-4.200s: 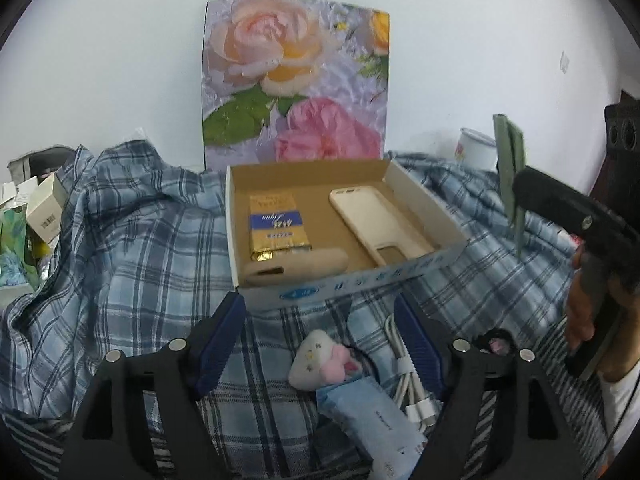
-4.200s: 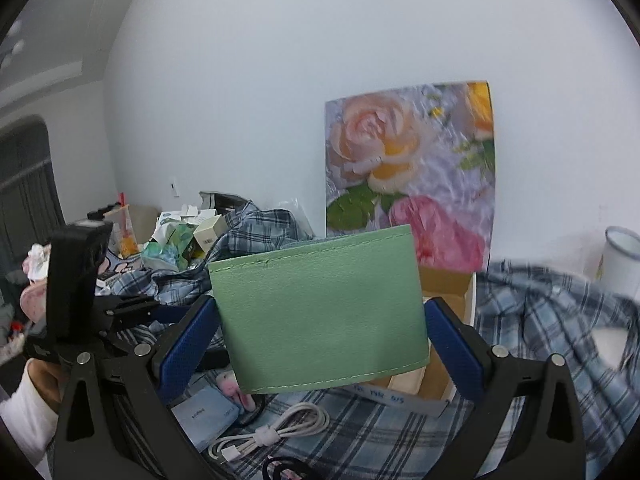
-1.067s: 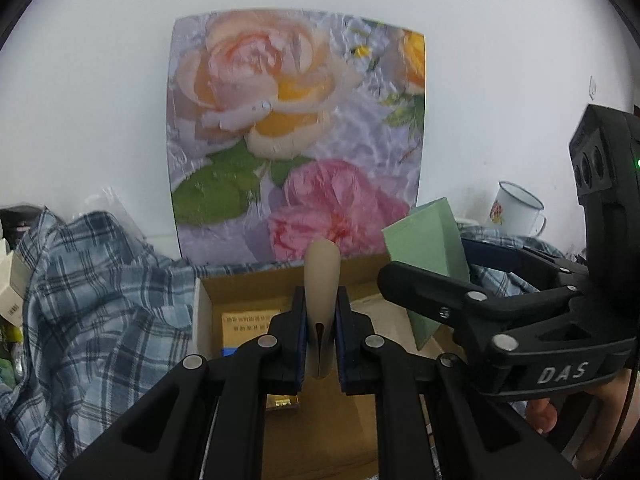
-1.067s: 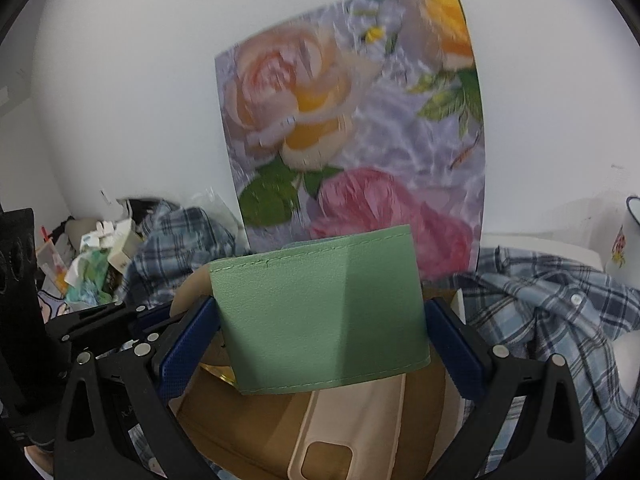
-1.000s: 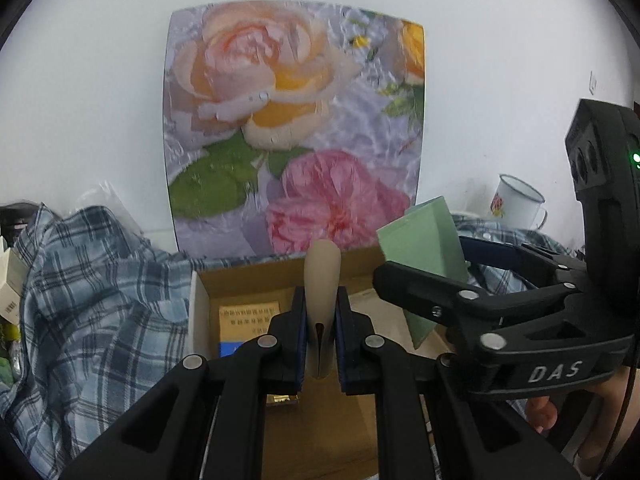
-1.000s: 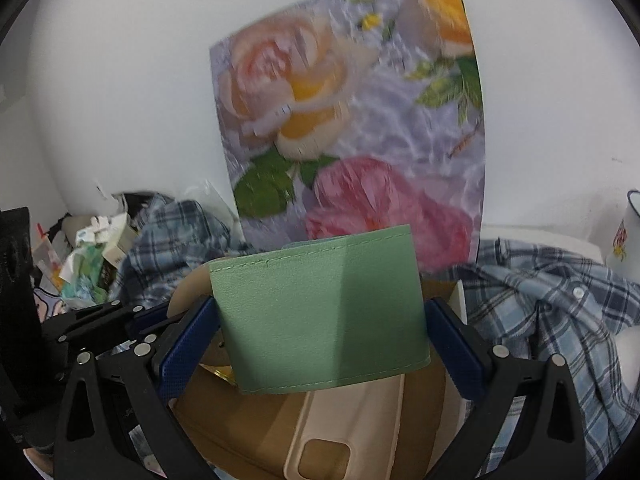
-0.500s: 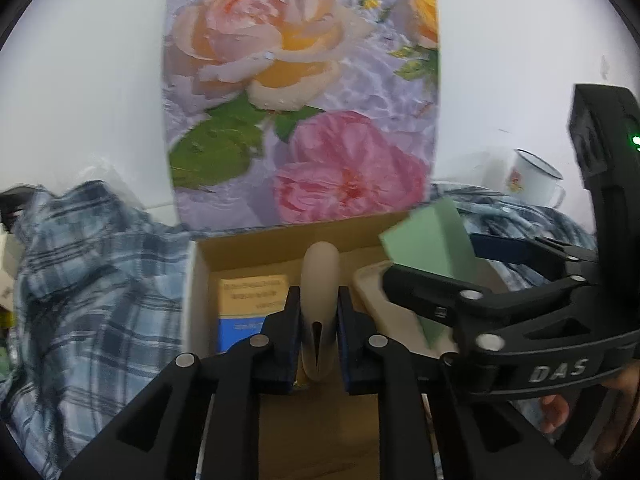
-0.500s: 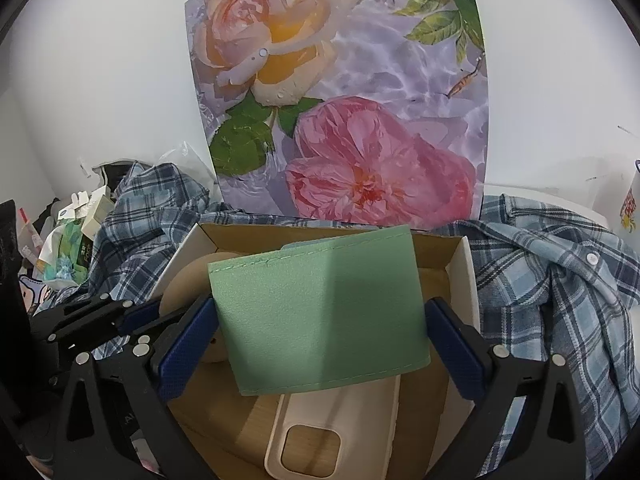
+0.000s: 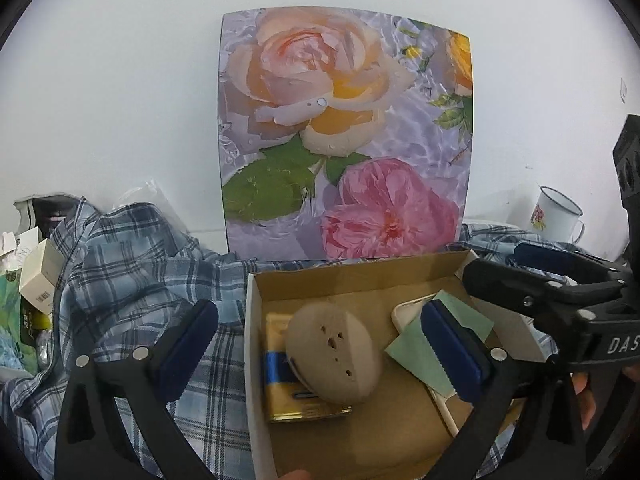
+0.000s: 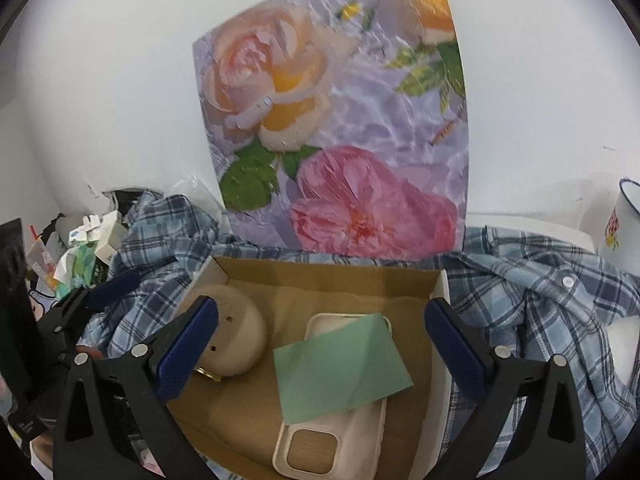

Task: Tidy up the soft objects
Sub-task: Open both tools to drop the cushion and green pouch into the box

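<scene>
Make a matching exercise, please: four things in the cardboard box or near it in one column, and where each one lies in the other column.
Things:
1. green pouch
2. beige phone case
3. tan pad with holes
4. enamel mug

Places:
A. on the gold packet
B. outside the cardboard box, by the wall
C. flat on the box floor
D. on the phone case

Pairs: 1-D, 2-C, 3-A, 4-B

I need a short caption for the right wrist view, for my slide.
Open right gripper above the cardboard box, green pouch lying on the phone case.
</scene>
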Tool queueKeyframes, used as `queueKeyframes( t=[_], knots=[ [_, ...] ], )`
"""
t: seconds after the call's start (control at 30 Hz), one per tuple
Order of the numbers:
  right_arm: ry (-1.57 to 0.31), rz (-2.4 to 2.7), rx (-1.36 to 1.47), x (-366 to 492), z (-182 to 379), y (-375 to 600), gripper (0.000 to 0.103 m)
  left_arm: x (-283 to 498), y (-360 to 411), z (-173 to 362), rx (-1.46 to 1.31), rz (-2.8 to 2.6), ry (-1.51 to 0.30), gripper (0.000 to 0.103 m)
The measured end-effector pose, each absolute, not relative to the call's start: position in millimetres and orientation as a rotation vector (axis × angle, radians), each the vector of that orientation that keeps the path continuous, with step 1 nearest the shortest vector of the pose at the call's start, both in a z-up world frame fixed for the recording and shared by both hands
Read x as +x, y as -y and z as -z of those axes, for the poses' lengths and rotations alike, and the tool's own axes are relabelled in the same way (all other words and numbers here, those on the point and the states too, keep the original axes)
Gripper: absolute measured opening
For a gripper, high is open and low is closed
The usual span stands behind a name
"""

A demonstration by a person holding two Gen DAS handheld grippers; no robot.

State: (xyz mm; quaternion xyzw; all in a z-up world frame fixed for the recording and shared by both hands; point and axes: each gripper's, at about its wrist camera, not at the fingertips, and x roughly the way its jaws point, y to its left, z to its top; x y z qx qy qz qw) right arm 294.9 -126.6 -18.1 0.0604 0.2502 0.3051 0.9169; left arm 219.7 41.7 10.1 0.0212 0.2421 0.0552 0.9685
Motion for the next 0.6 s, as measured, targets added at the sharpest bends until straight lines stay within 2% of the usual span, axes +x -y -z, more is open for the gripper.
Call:
queueKeyframes(
  t=[0.2,0.6],
  knots=[
    [-0.398,-0.653,0.113,275,-2,127,0.103,212,-42,-23,0.021,-0.1,-0.47,0.103],
    [-0.286,-0.699,0.067,226,-47,126,0.103,178,-35,-67,0.033,-0.059,-0.399,0.103]
  ],
)
